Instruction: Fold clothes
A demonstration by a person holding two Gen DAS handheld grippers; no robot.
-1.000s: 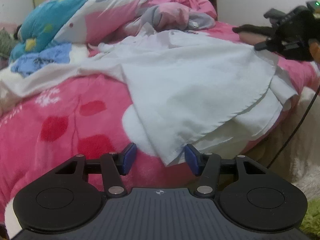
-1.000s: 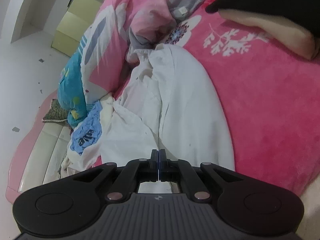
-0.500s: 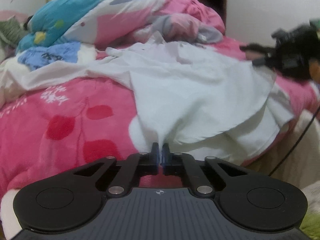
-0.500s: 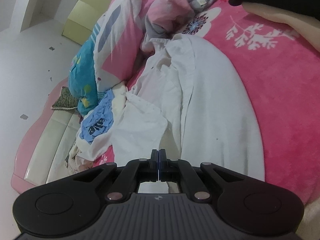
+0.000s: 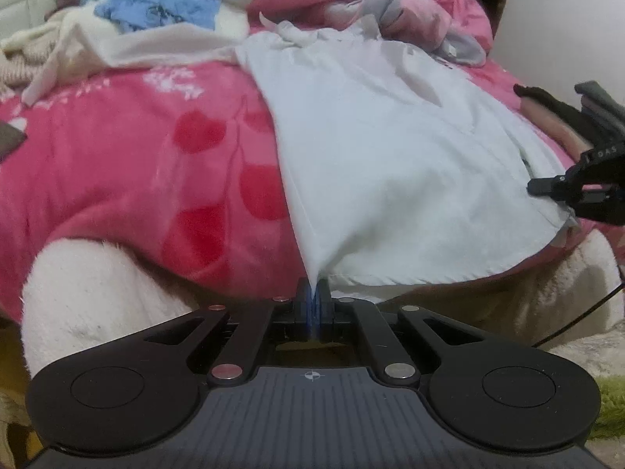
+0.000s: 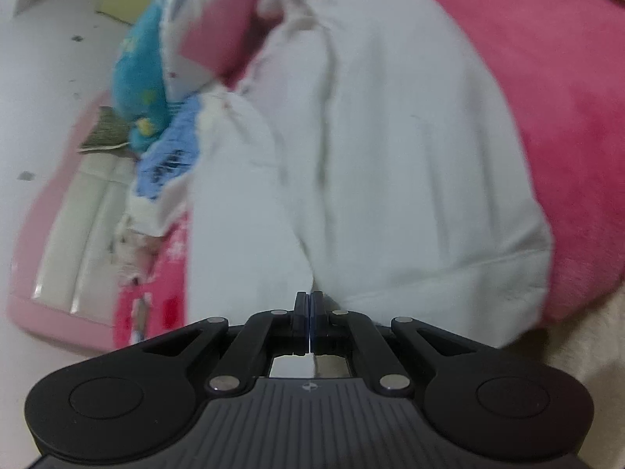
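Note:
A white garment (image 5: 383, 148) lies spread over a pink blanket (image 5: 136, 164) on a bed. My left gripper (image 5: 312, 305) is shut on the garment's near corner, and the cloth runs taut from its blue pads. In the left wrist view my right gripper (image 5: 547, 189) shows at the right edge, against the garment's far hem. In the right wrist view the right gripper (image 6: 309, 312) is shut on the white garment (image 6: 371, 156), with a strip of cloth pinched between its pads.
A heap of other clothes and bedding, blue (image 5: 156, 11), teal and pink (image 5: 410, 8), lies at the head of the bed. A cream garment (image 5: 129, 47) trails left. The pink bed frame (image 6: 47, 258) and the white floor (image 6: 47, 58) show beside it. A black cable (image 5: 578, 320) hangs at right.
My left gripper went from open to shut on the garment's corner and pulled it toward me, stretching the cloth. The right gripper stayed shut on the cloth and moved with it.

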